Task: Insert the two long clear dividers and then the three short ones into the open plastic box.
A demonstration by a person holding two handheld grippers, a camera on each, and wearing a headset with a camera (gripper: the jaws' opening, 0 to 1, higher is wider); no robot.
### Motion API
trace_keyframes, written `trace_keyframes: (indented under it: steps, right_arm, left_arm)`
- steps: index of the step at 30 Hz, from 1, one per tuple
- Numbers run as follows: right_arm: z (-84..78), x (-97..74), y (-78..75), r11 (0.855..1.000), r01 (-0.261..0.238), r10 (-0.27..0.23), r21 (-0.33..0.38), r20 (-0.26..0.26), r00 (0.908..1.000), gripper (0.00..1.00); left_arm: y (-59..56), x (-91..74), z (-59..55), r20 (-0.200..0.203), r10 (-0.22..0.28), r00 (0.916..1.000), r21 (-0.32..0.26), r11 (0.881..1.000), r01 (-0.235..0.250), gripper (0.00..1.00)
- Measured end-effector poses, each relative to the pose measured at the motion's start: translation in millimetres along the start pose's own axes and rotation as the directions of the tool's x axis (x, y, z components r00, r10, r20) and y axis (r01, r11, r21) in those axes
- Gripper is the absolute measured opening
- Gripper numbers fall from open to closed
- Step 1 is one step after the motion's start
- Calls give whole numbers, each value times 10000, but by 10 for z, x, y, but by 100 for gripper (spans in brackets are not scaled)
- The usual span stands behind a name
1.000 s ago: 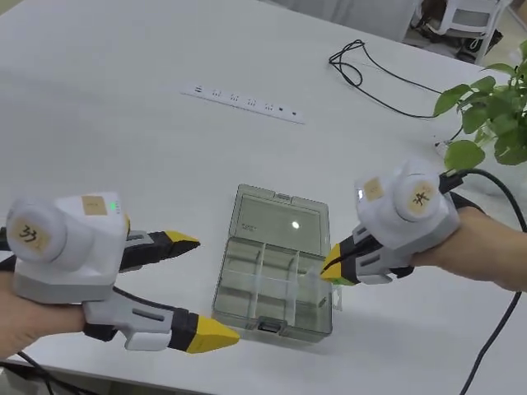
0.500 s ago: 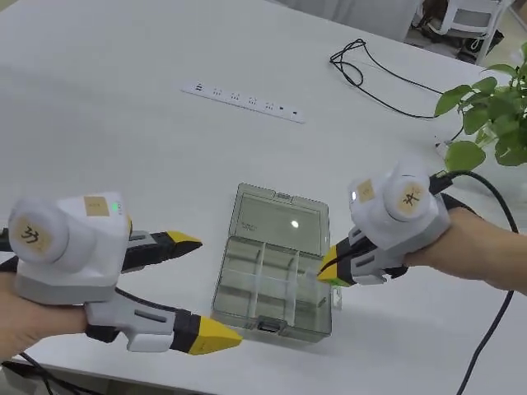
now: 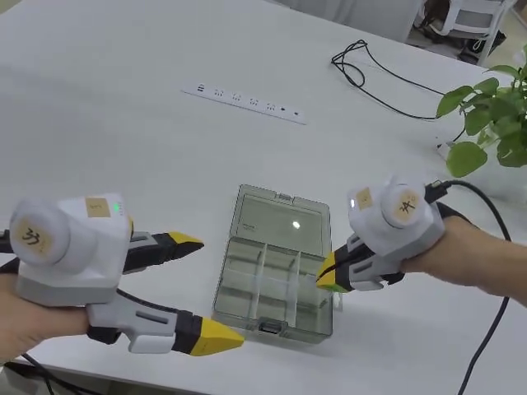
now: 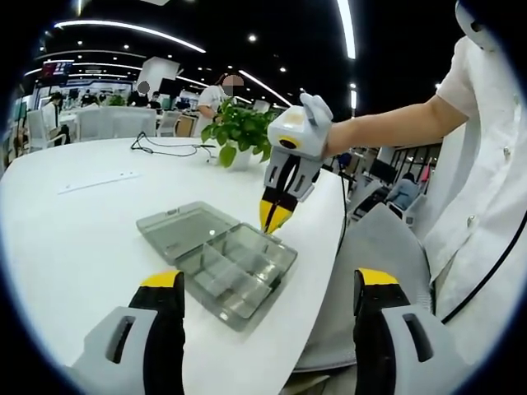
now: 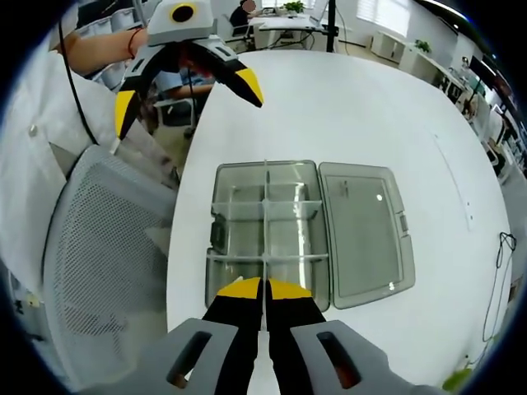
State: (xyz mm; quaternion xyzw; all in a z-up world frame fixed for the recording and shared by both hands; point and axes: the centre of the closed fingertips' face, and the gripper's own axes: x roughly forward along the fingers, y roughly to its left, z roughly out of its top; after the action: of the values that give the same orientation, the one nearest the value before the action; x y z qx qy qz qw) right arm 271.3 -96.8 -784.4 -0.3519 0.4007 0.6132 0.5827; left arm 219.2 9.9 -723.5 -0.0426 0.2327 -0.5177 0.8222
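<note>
The smoky clear plastic box (image 3: 290, 319) lies open near the table's front edge, its lid (image 3: 282, 216) flat behind it. Clear dividers stand inside it and split it into compartments (image 5: 265, 226). My right gripper (image 3: 326, 277) hangs over the box's right side, shut on a thin clear divider (image 5: 263, 290) seen edge-on between its yellow tips. From the left gripper view, the right gripper (image 4: 274, 217) points down at the box (image 4: 218, 255). My left gripper (image 3: 202, 288) waits to the left of the box, open and holding nothing.
A white power strip (image 3: 251, 100) lies further back on the white table, and a black cable (image 3: 362, 70) loops at the back right. A green plant (image 3: 490, 115) stands at the right edge. A grey mesh chair (image 5: 99, 247) stands by the table's near edge.
My right gripper has sunk slightly and drawn closer to the box's right side with the divider. The left gripper has barely moved.
</note>
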Motion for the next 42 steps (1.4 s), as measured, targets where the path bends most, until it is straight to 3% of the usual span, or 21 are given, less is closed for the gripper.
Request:
trace_keyframes:
  steps: [13, 29, 42]
  right_arm:
    - [-49, 131, -4, 9990, 174, -163, -414, 259, 9995, 2]
    - [-127, 304, -12, 9969, 354, -374, -696, -266, 9989, 2]
    - [-116, 253, -24, 9974, 519, -530, -503, -192, 9984, 5]
  left_arm:
    - [12, -9, -7, 1, 30, 10000, -19, 10000, -30, 86]
    - [0, -4, -22, -88, -26, 10000, -18, 10000, 26, 85]
    - [10, -41, -45, -209, -30, 9998, 13, 10000, 30, 86]
